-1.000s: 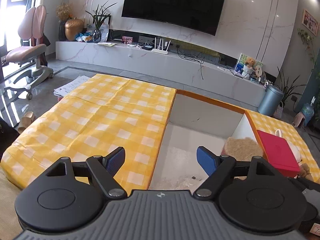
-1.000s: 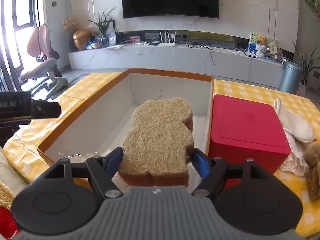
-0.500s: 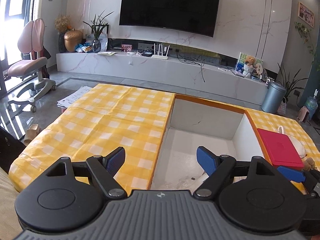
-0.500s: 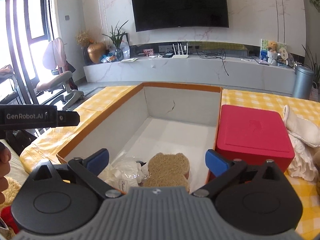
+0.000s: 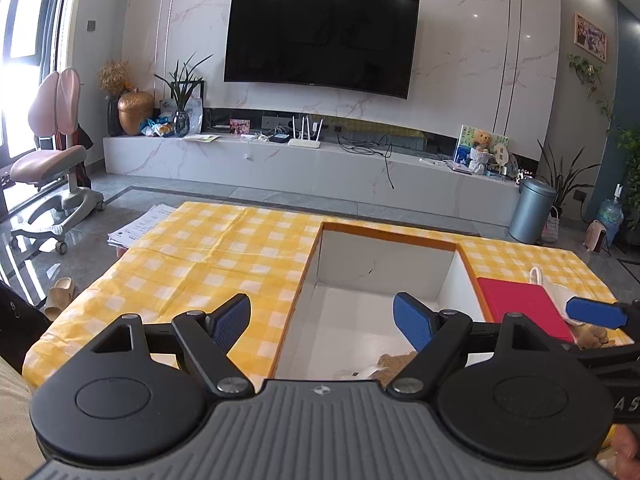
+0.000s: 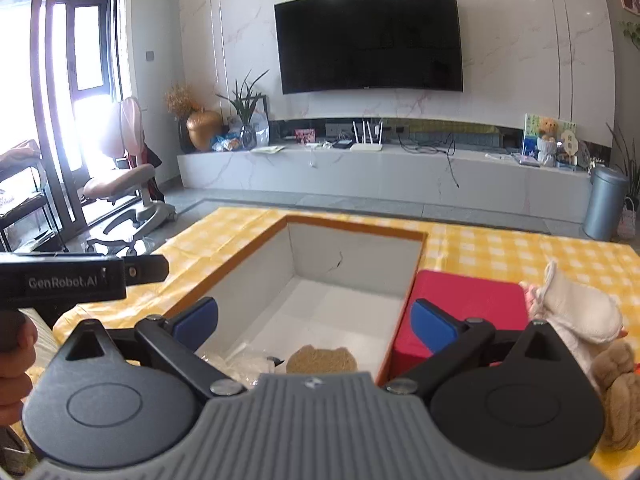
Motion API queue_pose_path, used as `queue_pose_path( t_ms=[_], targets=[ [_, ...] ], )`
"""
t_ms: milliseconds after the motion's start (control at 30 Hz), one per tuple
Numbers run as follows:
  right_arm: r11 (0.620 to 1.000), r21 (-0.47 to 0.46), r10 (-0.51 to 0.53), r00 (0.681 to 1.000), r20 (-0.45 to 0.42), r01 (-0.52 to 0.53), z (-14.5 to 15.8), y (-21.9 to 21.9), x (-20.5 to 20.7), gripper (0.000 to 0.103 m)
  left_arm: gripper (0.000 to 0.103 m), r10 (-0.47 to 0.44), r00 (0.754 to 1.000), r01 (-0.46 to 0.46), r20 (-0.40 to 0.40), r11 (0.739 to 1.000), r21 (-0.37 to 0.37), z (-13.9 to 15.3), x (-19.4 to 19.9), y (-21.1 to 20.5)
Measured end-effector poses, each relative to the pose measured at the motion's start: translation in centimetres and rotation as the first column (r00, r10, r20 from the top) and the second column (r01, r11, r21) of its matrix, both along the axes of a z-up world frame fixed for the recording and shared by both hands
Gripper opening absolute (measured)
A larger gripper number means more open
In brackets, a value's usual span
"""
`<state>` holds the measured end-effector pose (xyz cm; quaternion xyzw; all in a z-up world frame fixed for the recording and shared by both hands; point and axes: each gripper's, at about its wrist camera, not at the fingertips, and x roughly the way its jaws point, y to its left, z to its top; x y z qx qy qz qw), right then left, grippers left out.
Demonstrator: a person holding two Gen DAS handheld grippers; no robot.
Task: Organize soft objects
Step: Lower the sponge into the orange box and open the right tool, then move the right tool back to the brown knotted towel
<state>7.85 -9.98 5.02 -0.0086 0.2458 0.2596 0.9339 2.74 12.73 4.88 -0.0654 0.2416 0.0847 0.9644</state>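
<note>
An orange-rimmed white box (image 6: pixel 356 230) sits on the yellow checked table. A tan bear-shaped sponge (image 6: pixel 320 359) lies on its floor at the near end, beside a crinkled clear bag (image 6: pixel 248 362); the sponge also shows in the left wrist view (image 5: pixel 394 361). My right gripper (image 6: pixel 314 322) is open and empty above the box's near end. My left gripper (image 5: pixel 322 322) is open and empty over the box's left rim (image 5: pixel 296 300). A white mitt (image 6: pixel 576 308) and a brown plush toy (image 6: pixel 618 388) lie right of a red box (image 6: pixel 468 300).
The red box (image 5: pixel 524 304) stands against the white box's right wall. The yellow checked cloth (image 5: pixel 200 256) covers the table to the left. Papers (image 5: pixel 140 228) hang off its far left corner. A TV wall, a low cabinet and a pink chair (image 5: pixel 52 152) are behind.
My right gripper opened and let the bear sponge go into the box, then drew back and up. My left gripper also rose and drew back.
</note>
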Motion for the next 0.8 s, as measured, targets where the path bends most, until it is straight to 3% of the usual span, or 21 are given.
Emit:
queue_pose_path(
  t_ms=[200,400,633,800],
  targets=[
    [0.998,-0.005,-0.063,0.998,0.018,0.063,2.4,-3.3,-1.3,0.1,0.095,-0.05,0.998,0.047,0.042,0.996,0.07,1.5,-0.9,-2.8],
    [0.988,-0.014,-0.15,0.987,0.062,0.151,4.3,-7.6,-2.6,0.1,0.095,-0.106,0.991,0.099,0.086,0.992,0.076,3.2,-1.9,-5.8],
    [0.959,-0.039,-0.28,0.959,0.048,0.282,4.0,-13.5,-2.2,0.1,0.095,-0.16,0.98,0.148,0.121,0.983,0.105,4.2,-1.2,-11.0],
    [0.924,-0.058,-0.379,0.926,0.003,0.378,2.4,-17.7,-1.2,0.1,0.095,-0.222,0.97,0.214,0.094,0.973,0.089,3.3,0.7,-14.9]
  ],
)
